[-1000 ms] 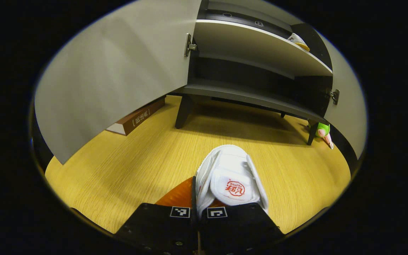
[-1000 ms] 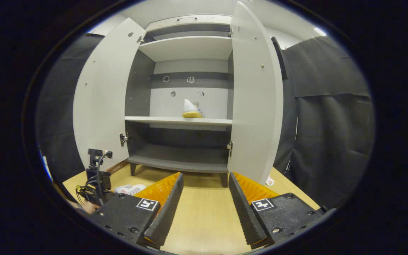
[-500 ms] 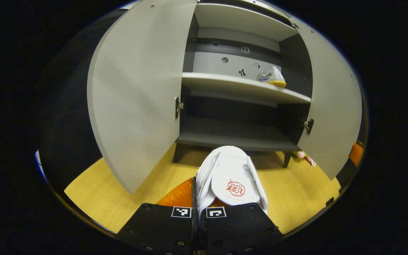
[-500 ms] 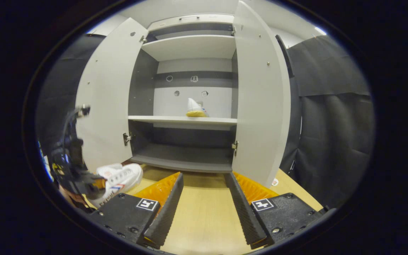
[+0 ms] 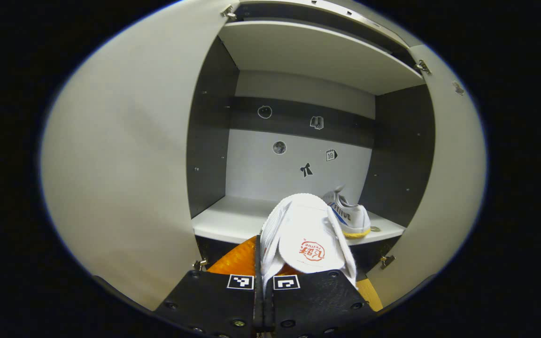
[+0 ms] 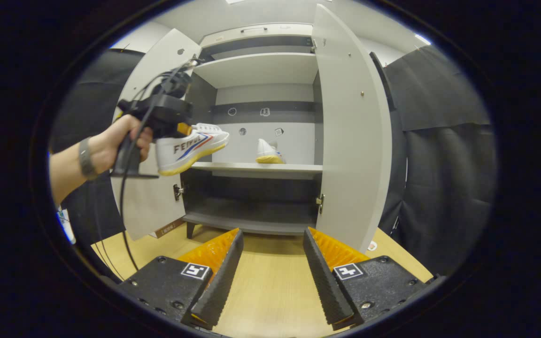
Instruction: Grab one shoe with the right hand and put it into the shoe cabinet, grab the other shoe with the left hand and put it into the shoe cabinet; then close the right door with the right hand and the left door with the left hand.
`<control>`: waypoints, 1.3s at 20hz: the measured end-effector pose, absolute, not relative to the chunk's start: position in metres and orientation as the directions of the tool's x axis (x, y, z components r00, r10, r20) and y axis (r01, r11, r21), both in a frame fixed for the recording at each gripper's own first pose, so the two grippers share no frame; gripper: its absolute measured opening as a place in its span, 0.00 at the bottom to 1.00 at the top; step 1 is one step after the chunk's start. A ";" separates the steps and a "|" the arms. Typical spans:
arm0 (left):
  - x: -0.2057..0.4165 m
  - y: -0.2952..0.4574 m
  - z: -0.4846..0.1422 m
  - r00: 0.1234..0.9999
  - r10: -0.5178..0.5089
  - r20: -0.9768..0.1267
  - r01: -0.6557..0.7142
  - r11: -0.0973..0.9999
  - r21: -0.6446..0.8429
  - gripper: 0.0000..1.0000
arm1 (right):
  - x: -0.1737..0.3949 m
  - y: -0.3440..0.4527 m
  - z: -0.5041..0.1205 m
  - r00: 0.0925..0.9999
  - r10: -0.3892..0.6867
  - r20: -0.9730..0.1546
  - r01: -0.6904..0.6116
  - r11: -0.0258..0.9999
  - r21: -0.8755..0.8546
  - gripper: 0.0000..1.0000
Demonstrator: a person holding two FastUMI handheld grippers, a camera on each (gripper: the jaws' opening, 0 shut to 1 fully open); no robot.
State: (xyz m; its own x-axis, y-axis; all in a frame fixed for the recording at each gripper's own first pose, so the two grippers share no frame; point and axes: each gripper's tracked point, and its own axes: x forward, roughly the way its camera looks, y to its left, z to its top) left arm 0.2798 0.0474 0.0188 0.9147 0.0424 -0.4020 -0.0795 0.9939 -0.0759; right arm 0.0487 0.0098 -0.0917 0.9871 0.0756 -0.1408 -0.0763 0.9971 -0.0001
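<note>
First shoe [image 6: 268, 153] already on shelf's [image 6: 233, 166] right end; second shoe [image 6: 190, 146] clamped in left gripper [image 5: 263, 277] near shelf's front edge. Right gripper [image 6: 270, 272] wide, empty. Both doors unclosed.

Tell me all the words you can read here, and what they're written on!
"FEIYUE": on the side of the white shoe held by the left claw, and on the second shoe on the shelf.
Red logo on the held shoe's tongue: too blurred to read.
Writing on the brown box: too small to read.

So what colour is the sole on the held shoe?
Yellow sole, clearest in the right gripper view.
</note>
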 end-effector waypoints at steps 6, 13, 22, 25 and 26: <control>0.373 0.049 -0.027 0.775 0.077 -0.628 -0.140 0.989 -0.052 0.01 | 0.045 -0.009 -0.088 0.990 0.034 -0.137 -0.035 0.999 0.000 0.82; 0.398 0.054 -0.058 0.659 0.093 -0.747 -0.175 0.984 -0.031 0.00 | 0.043 -0.014 -0.098 0.987 0.024 -0.158 -0.022 1.000 0.014 0.82; 0.384 0.046 -0.030 0.662 0.021 -0.749 -0.117 0.990 -0.076 0.44 | 0.047 -0.005 -0.103 0.983 0.059 -0.174 -0.057 0.998 0.016 0.82; 0.366 0.044 -0.001 0.707 -0.011 -0.707 -0.084 0.992 -0.100 0.66 | 0.048 -0.003 -0.102 0.982 0.071 -0.173 -0.069 0.997 0.018 0.82; 0.359 0.047 0.014 0.734 -0.008 -0.679 -0.076 0.993 -0.094 0.67 | 0.047 -0.001 -0.103 0.981 0.078 -0.175 -0.076 0.997 0.019 0.82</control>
State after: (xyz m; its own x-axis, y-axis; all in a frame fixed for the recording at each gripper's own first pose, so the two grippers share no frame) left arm 0.3586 0.0474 0.0138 0.7339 -0.0082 -0.6792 -0.0759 0.9927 -0.0940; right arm 0.0472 -0.0008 -0.1031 0.9814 0.0781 -0.1752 -0.0760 0.9969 0.0186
